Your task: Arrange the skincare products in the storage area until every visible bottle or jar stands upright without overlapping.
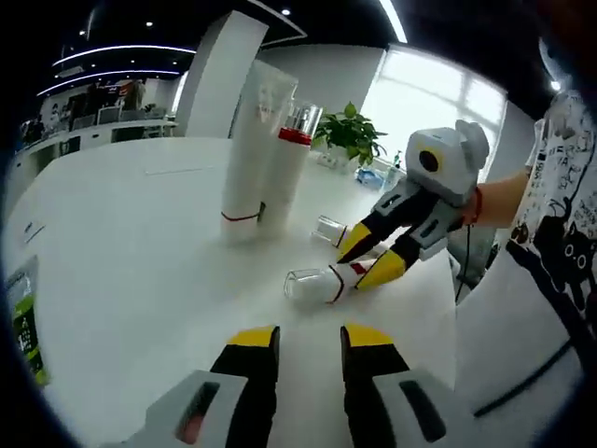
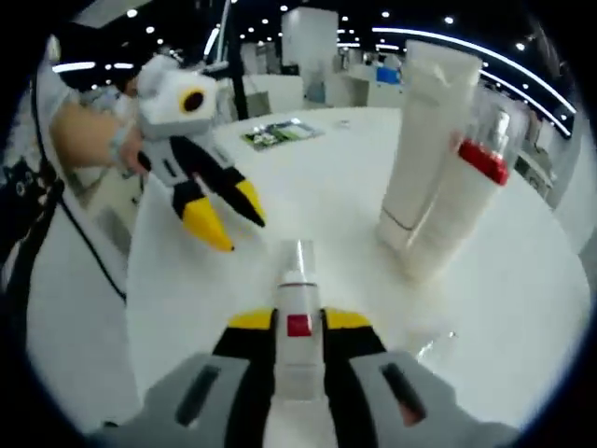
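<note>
White table [image 1: 131, 280] bears two upright tubes [image 1: 261, 159]; dark ceiling, strip lights.

A broad glossy white table [image 1: 121, 233] filled the foreground. Behind it rose a thick white square column [image 1: 216, 70] under a dark ceiling with curved light strips [image 1: 121, 49]. A bright window [image 1: 424, 98] glowed behind a leafy green potted plant [image 1: 350, 133].
</note>
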The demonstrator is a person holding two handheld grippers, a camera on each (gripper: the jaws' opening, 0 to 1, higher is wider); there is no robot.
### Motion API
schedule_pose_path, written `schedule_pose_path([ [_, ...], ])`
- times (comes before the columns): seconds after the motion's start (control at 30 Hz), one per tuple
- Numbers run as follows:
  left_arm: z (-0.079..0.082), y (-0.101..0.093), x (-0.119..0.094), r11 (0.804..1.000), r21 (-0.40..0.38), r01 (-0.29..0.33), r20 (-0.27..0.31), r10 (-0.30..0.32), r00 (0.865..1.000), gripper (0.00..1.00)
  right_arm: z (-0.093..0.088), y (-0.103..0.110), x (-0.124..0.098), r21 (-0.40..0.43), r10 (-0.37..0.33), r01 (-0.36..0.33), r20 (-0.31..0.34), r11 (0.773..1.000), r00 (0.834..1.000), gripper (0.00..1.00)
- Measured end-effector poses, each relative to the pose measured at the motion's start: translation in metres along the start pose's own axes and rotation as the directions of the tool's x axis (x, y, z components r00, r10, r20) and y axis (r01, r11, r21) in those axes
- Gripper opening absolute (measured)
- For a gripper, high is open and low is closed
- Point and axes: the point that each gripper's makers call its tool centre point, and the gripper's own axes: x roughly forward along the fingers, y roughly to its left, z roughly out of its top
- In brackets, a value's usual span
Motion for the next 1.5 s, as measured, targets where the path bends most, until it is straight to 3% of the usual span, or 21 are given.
schedule_pose_path([
  [0.07, -0.003, -0.004, 0.001, 0.999, 0.026, 0.028, -0.006, -0.028, 1.000, 0.26, 0.000, 0.005, 0.000, -0.074, 0.022, -0.023, -0.017, 0.997, 1.000, 0.17],
  [0.27, -0.010, -0.009, 0.004, 0.995, 0.068, 0.071, -0.037, -0.069, 0.997, 0.27, -0.002, 0.028, -0.001, -0.169, 0.163, -0.169, -0.051, 0.971, 0.985, 0.16],
  [0.4, -0.014, -0.018, 0.007, 0.987, 0.096, 0.125, -0.061, -0.120, 0.991, 0.26, -0.004, 0.035, -0.002, -0.220, 0.215, -0.226, -0.077, 0.949, 0.974, 0.17],
  [0.47, -0.017, -0.024, 0.009, 0.980, 0.121, 0.157, -0.082, -0.148, 0.986, 0.26, -0.011, 0.036, -0.002, -0.247, 0.228, -0.255, -0.134, 0.935, 0.964, 0.17],
  [0.53, -0.021, -0.027, 0.010, 0.975, 0.140, 0.170, -0.111, -0.156, 0.982, 0.26, -0.016, 0.037, -0.001, -0.279, 0.229, -0.271, -0.175, 0.921, 0.958, 0.17],
  [0.7, -0.015, -0.029, 0.013, 0.970, 0.161, 0.180, -0.125, -0.161, 0.979, 0.21, -0.011, 0.036, 0.002, -0.264, 0.218, -0.260, -0.179, 0.929, 0.959, 0.17],
  [0.9, -0.009, -0.024, 0.009, 0.978, 0.119, 0.171, -0.127, -0.156, 0.980, 0.22, -0.008, 0.031, 0.001, -0.283, 0.166, -0.218, -0.197, 0.934, 0.966, 0.17],
  [0.97, 0.004, -0.022, 0.005, 0.986, 0.032, 0.162, -0.057, -0.160, 0.985, 0.22, 0.003, 0.025, -0.004, -0.251, 0.143, -0.169, -0.117, 0.953, 0.983, 0.17],
  [1.1, 0.017, -0.014, -0.001, 0.987, -0.051, 0.149, 0.029, -0.148, 0.989, 0.22, 0.013, 0.016, -0.011, -0.202, 0.128, -0.133, -0.036, 0.970, 0.991, 0.17],
  [1.33, 0.022, -0.011, -0.003, 0.983, -0.111, 0.147, 0.073, -0.140, 0.988, 0.22, 0.022, 0.014, -0.013, -0.156, 0.108, -0.098, 0.062, 0.983, 0.992, 0.17],
  [1.37, 0.027, -0.014, -0.004, 0.977, -0.140, 0.160, 0.096, -0.147, 0.984, 0.21, 0.026, 0.014, -0.013, -0.131, 0.101, -0.088, 0.092, 0.987, 0.991, 0.17],
  [1.5, 0.039, -0.019, -0.009, 0.974, -0.137, 0.180, 0.143, -0.161, 0.977, 0.21, 0.025, 0.014, -0.011, -0.111, 0.079, -0.066, 0.115, 0.992, 0.990, 0.17],
])
